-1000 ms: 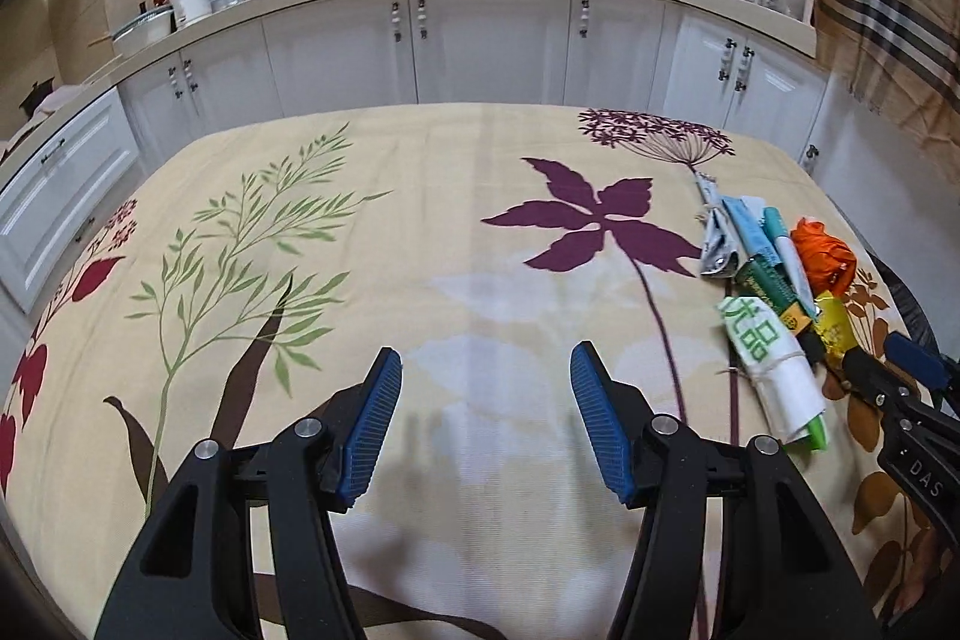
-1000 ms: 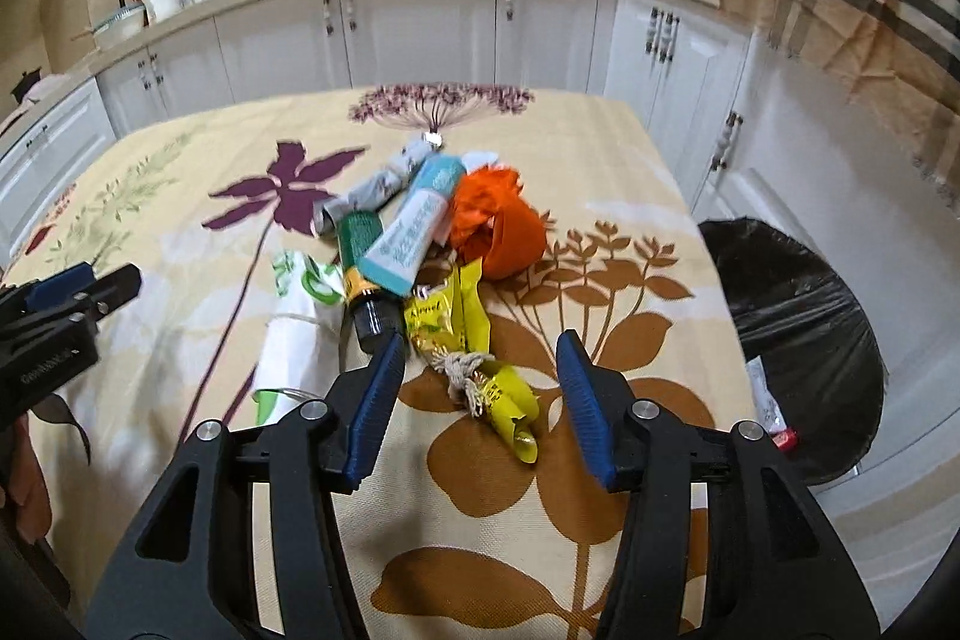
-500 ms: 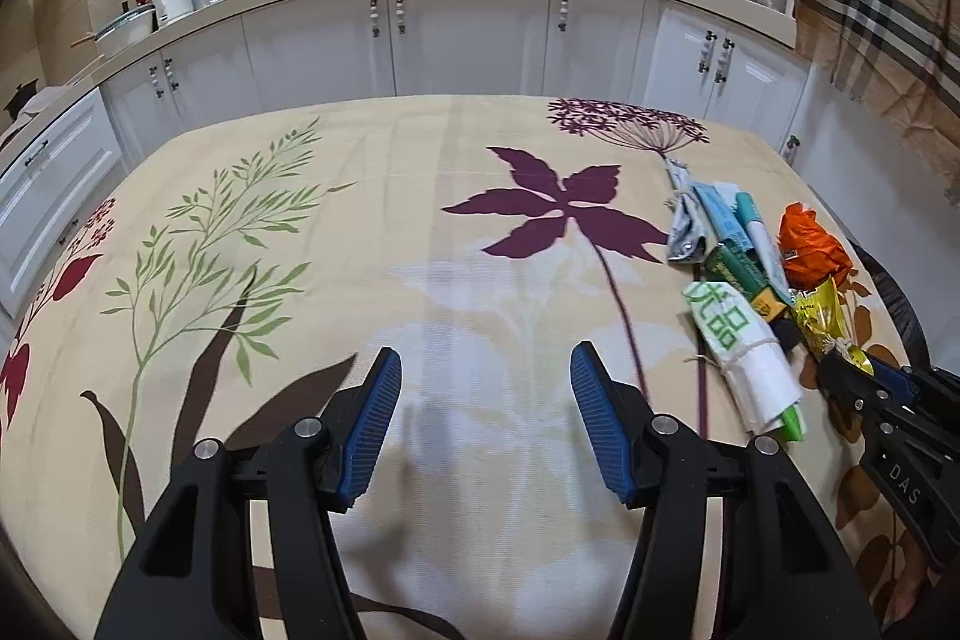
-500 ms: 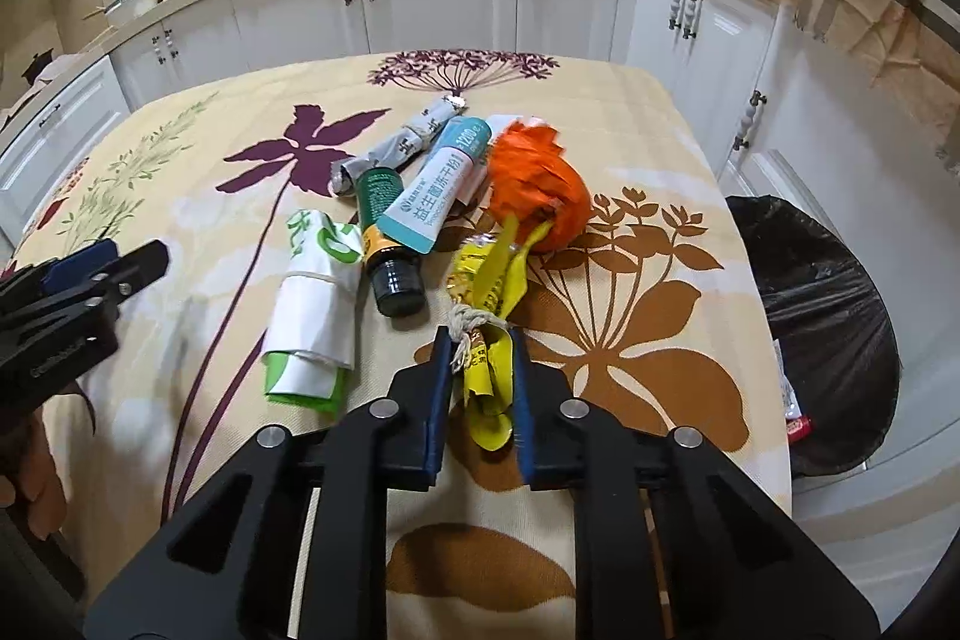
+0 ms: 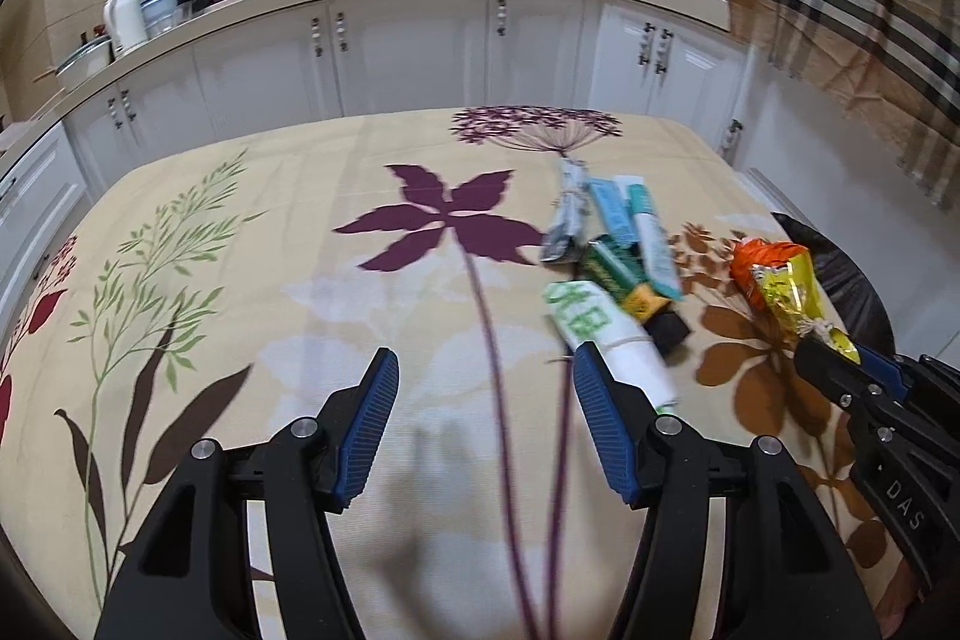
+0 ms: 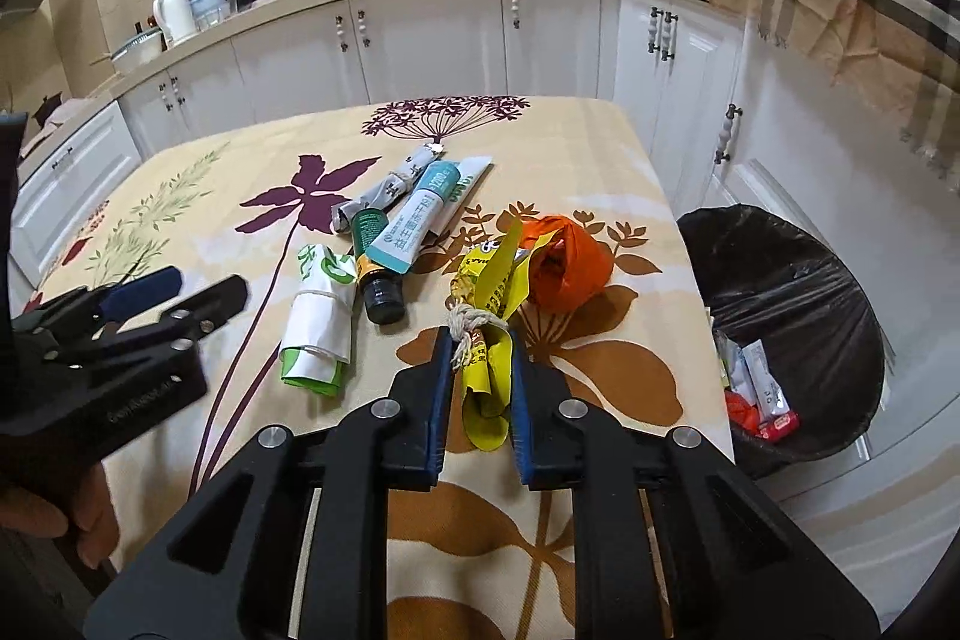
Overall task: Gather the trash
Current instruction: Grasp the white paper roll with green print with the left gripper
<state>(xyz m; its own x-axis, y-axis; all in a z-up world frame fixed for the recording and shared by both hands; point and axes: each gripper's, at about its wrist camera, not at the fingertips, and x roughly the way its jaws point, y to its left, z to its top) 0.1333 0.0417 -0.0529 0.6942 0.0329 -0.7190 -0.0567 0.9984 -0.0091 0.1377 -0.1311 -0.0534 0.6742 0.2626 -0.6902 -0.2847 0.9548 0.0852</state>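
Gripping the yellow wrapper [image 6: 489, 334] by its string-tied neck, the right gripper [image 6: 478, 388] held it just above the table [image 6: 570, 142], left of the bin [image 6: 798, 340]. The bin already held a few scraps, while the orange bag [image 6: 570, 262], tube [image 6: 420, 214], bottle [image 6: 375, 262], grey wrapper [image 6: 384, 193] and white-green roll [image 6: 318, 322] lay farther left, uncollected. Beyond them, the left gripper [image 5: 486, 418] hung unclenched and empty.

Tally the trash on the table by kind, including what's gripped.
Wrappers: 3, yellow, grey, white-green
Tube: 1
Bottle: 1
Orange bag: 1
Total: 6
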